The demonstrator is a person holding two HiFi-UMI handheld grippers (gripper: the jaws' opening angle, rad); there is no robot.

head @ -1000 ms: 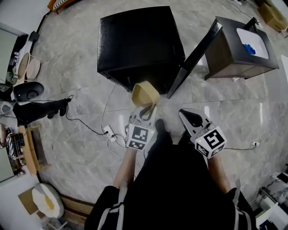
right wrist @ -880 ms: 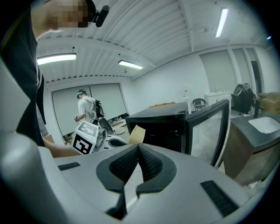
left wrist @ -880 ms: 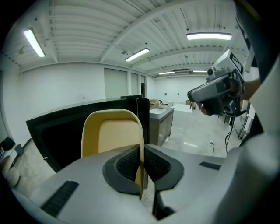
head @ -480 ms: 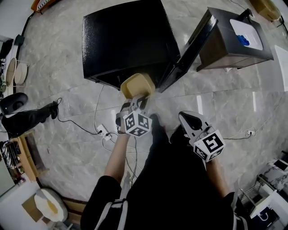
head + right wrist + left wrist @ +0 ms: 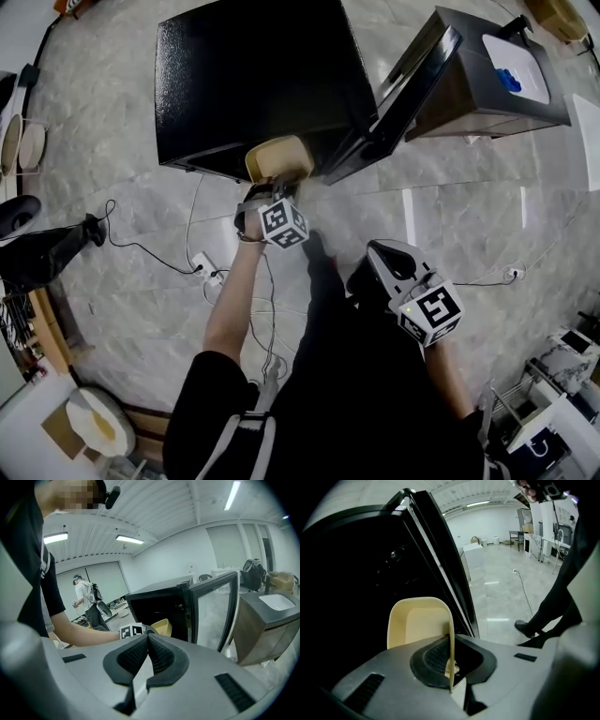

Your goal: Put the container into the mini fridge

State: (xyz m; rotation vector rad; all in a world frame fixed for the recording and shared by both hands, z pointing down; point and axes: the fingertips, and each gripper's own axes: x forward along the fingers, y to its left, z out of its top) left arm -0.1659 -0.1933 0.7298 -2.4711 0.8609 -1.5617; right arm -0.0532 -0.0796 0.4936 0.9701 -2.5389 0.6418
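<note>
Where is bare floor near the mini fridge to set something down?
Bare floor lies right of the open fridge door, between the grey cabinet and the right gripper. Left of the left gripper, which holds the container, a power strip crowds it.

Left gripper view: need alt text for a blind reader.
The left tool is shut on the wall of a cream container, holding it at the dark mouth of the black mini fridge. The fridge door stands open just right of it, with pale floor beyond.
</note>
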